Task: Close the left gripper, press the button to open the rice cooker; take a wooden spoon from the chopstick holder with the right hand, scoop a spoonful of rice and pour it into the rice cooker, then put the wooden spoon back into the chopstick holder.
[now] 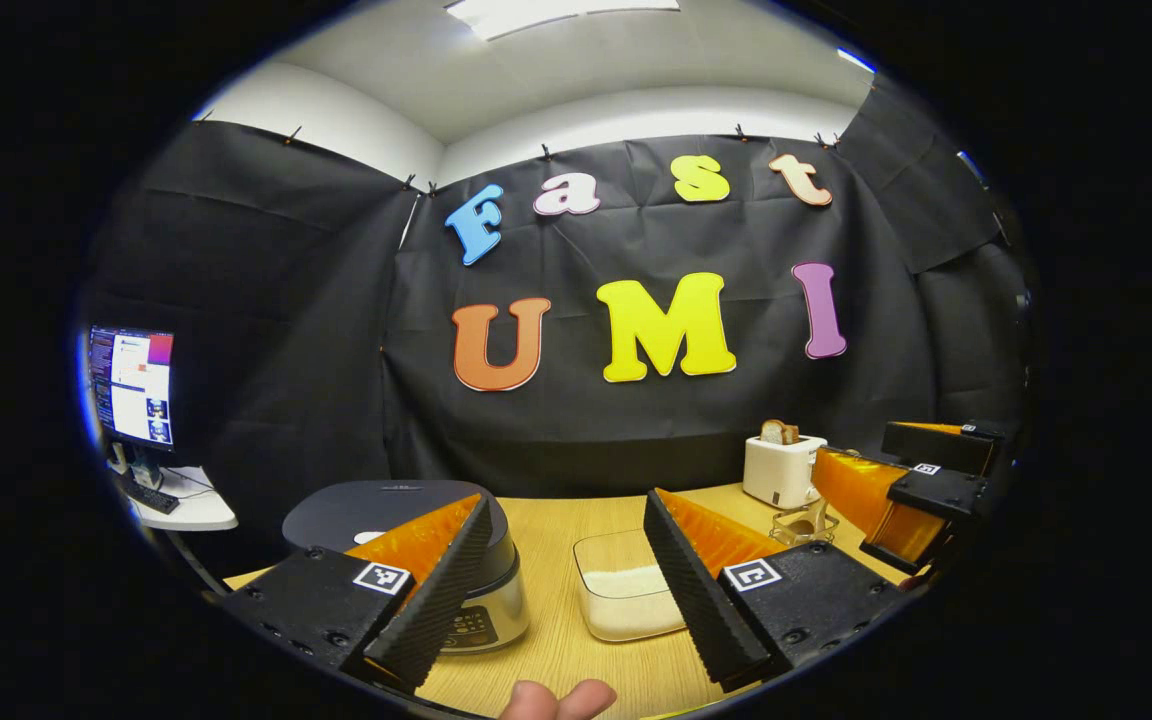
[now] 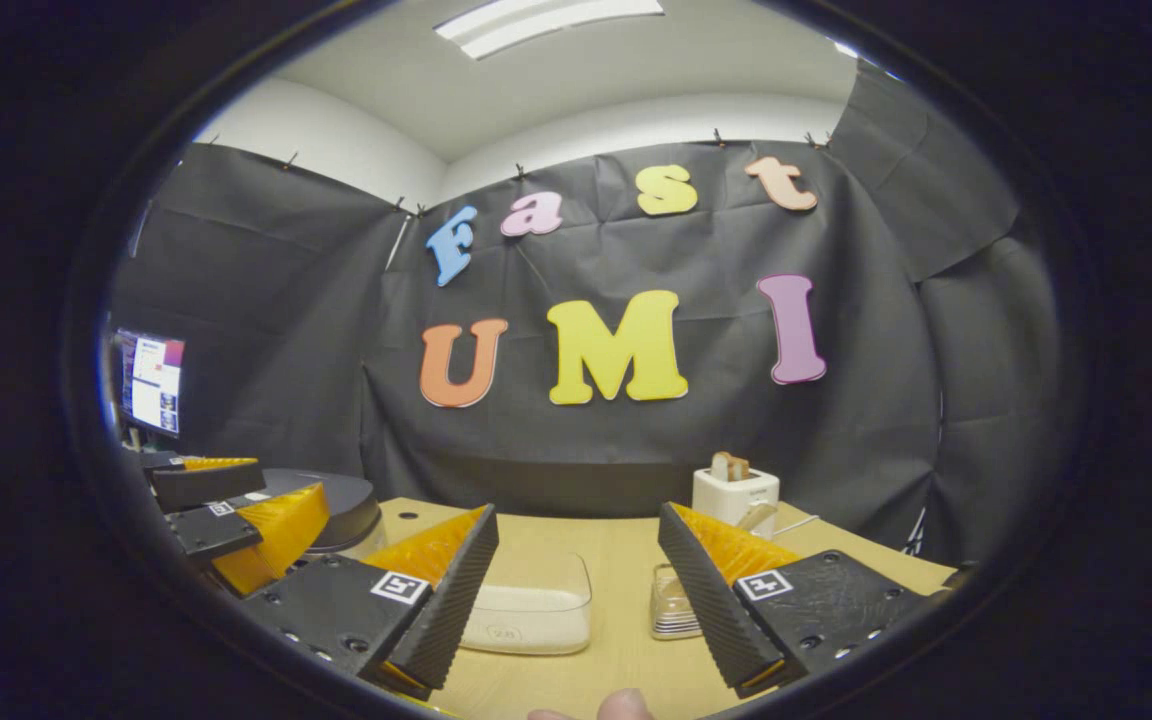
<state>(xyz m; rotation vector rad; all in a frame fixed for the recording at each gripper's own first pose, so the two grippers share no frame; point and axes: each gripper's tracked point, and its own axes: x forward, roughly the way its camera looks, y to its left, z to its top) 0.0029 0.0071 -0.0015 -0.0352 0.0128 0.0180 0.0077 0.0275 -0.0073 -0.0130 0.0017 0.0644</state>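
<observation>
- The rice cooker (image 1: 406, 540) sits closed at the table's left, its button panel facing front.
- The left gripper (image 1: 566, 590) hovers near it, jaws wide apart and empty; bring them together first, then press squarely.
- The rice tub (image 1: 626, 595) lies mid-table.
- The right gripper (image 2: 576, 595) waits, gaping and empty.

Nothing legible to call out here. A square black-and-white coded marker (image 1: 382, 577) sits on each finger mount of the left gripper (image 1: 566, 500), a pattern with no letters. The print on the front panel of the black-lidded silver rice cooker (image 1: 406, 510) is too small to read.
</observation>
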